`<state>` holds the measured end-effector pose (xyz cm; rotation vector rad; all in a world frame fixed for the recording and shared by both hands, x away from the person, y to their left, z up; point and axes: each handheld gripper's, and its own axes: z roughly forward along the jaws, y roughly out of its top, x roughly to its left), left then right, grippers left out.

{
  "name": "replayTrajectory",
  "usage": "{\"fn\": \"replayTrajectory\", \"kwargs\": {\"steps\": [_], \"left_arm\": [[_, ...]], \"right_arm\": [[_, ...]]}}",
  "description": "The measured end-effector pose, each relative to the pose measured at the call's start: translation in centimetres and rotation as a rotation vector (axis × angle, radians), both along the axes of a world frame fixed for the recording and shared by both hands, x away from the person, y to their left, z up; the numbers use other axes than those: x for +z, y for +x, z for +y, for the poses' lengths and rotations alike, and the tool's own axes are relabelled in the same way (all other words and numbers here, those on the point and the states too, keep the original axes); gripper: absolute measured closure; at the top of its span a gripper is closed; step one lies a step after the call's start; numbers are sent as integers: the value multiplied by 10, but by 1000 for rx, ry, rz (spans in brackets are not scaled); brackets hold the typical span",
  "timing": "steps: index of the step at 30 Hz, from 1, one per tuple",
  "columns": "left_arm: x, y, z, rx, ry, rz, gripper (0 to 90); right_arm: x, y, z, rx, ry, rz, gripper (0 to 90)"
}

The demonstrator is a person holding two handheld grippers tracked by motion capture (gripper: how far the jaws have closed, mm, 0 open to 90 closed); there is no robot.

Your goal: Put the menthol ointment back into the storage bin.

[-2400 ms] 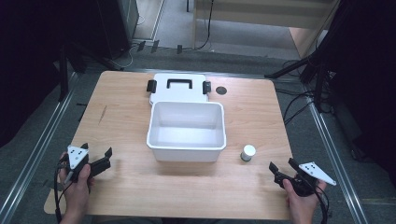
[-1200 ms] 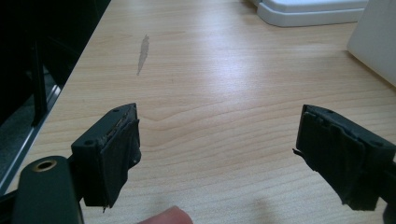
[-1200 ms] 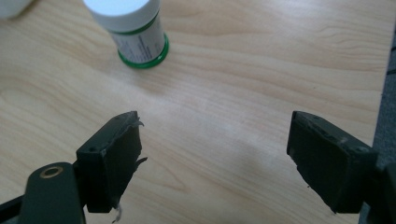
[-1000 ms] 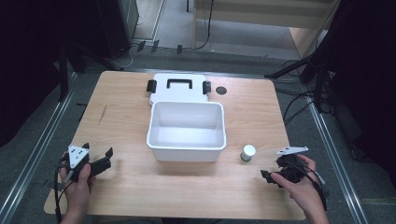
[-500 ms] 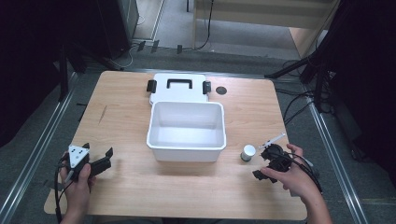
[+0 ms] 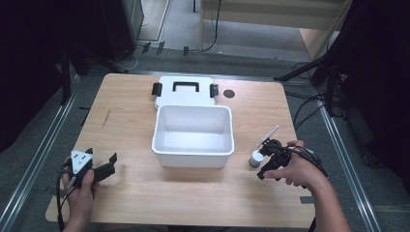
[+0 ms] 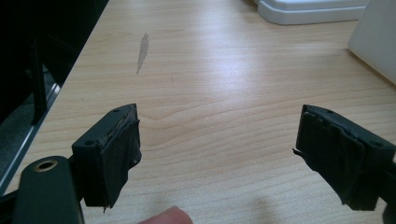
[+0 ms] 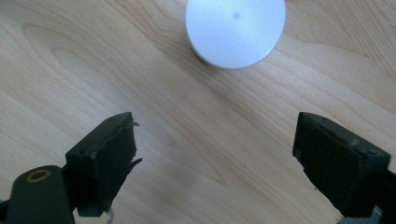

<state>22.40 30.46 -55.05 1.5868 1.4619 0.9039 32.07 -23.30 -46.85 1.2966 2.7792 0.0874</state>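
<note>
A small jar with a white cap point(image 6: 255, 158) stands on the wooden table point(image 6: 125, 121), right of an open white bin point(image 6: 193, 150). My right gripper point(image 6: 266, 163) hovers just beside the jar, tipped down at the table. In the right gripper view the cap point(image 8: 235, 30) lies ahead of the fingertips, beyond the gap of the right gripper point(image 8: 215, 158). Its jaws have just been opening and stand wide, with nothing between them. My left gripper point(image 6: 112, 164) rests open near the front left edge. In the left gripper view my left gripper point(image 7: 217, 149) has bare wood between its jaws.
The bin's white lid point(image 6: 183, 90), with a black handle and latches, lies flat behind the bin. A small black disc point(image 6: 229, 93) sits to the lid's right. The bin wall point(image 7: 373, 42) shows at the right of the left gripper view. Cables run along the floor beyond the right table edge.
My right hand has moved left and away from the front edge, up to the jar, and turned the gripper down toward the table. The left hand has stayed put.
</note>
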Motion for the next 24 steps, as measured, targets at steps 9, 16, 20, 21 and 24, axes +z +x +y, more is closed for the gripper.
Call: {"fn": "replayTrajectory", "kwargs": {"steps": [9, 16, 20, 21, 24], "left_arm": [[0, 0, 0, -2, -1, 3, 146], [0, 0, 0, -4, -1, 3, 146], [0, 1, 0, -5, -2, 3, 146], [0, 1, 0, -6, -1, 3, 146], [0, 1, 0, -6, 0, 4, 146]], "right_arm": [[5, 10, 15, 67, -12, 4, 177], [1, 25, 18, 64, 7, -3, 224], [-1, 31, 18, 43, 20, -7, 247], [-1, 35, 18, 40, 33, -5, 285], [-2, 38, 18, 34, 40, 4, 303]]}}
